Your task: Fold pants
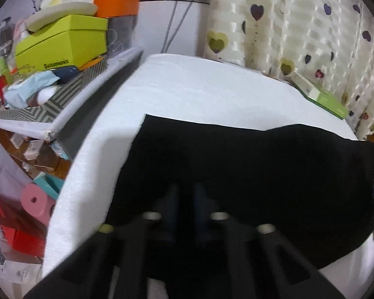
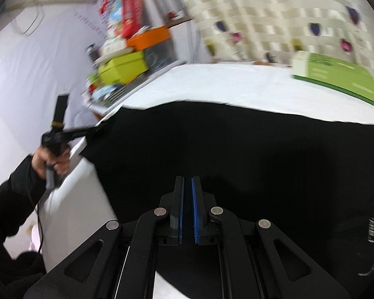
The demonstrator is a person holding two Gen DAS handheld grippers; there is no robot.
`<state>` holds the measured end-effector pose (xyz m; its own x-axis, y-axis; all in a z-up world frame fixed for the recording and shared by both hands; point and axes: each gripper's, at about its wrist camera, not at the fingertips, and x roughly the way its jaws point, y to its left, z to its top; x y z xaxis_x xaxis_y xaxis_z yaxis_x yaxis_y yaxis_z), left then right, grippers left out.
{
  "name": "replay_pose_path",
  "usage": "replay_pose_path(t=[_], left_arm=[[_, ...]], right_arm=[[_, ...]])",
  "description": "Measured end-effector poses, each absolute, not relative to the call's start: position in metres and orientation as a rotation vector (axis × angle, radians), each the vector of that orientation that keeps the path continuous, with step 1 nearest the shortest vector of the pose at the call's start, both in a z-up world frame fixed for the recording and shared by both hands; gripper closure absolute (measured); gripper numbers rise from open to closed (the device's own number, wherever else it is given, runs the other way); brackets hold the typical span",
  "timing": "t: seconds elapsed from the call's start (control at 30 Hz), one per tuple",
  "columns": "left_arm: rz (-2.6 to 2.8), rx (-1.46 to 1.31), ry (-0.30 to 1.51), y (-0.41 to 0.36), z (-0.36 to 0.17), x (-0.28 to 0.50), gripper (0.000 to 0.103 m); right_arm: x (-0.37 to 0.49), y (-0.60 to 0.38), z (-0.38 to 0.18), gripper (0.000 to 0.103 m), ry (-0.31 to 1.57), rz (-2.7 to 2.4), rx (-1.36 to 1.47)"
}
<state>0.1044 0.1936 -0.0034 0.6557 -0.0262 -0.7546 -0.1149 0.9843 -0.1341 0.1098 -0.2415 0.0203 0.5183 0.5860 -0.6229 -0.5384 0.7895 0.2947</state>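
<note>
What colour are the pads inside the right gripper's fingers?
Blue pads, seen best in the right wrist view.

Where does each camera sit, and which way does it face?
Left wrist: on the left gripper, looking along its fingers over the black pants toward the heart curtain; only its own linkage shows.
Right wrist: on the right gripper, facing across the pants; the person's left hand and sleeve show, holding the left gripper.
Shared: pants, white table, lime box, curtain.
</note>
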Motion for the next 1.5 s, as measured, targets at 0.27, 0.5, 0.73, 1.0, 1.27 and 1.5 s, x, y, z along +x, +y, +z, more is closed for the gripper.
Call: replay_pose_path(t=[0.27, 0.5, 0.73, 1.0, 1.27, 1.5], left_arm=[[0.048, -0.143, 0.759, 0.196, 0.034, 0.103, 0.098], [0.046, -0.126, 0.796, 0.195, 0.025, 0.121, 0.098], [0.039, -0.142, 0.794, 0.198, 0.025, 0.125, 0.098], [0.035, -0.139, 0.733, 0.206, 0.061, 0.131, 0.098], [0.043, -0.088, 0.858, 0.215, 0.021, 0.146, 0.098], [0.051, -0.070, 0.885, 0.212, 0.003, 0.150, 0.097]], right_arm=[[0.103, -0.333, 0.031, 0.052, 0.668, 0.317, 0.329], [0.114, -0.420, 0.016, 0.049, 0.695, 0.029, 0.522], [0.136, -0.419, 0.018, 0.065, 0.671, 0.142, 0.580], [0.080, -0.399, 0.074, 0.093, 0.509, 0.236, 0.648], [0.043, -0.405, -0.001, 0.093, 0.714, 0.089, 0.744], [0.038, -0.401, -0.005, 0.092, 0.722, 0.084, 0.688]])
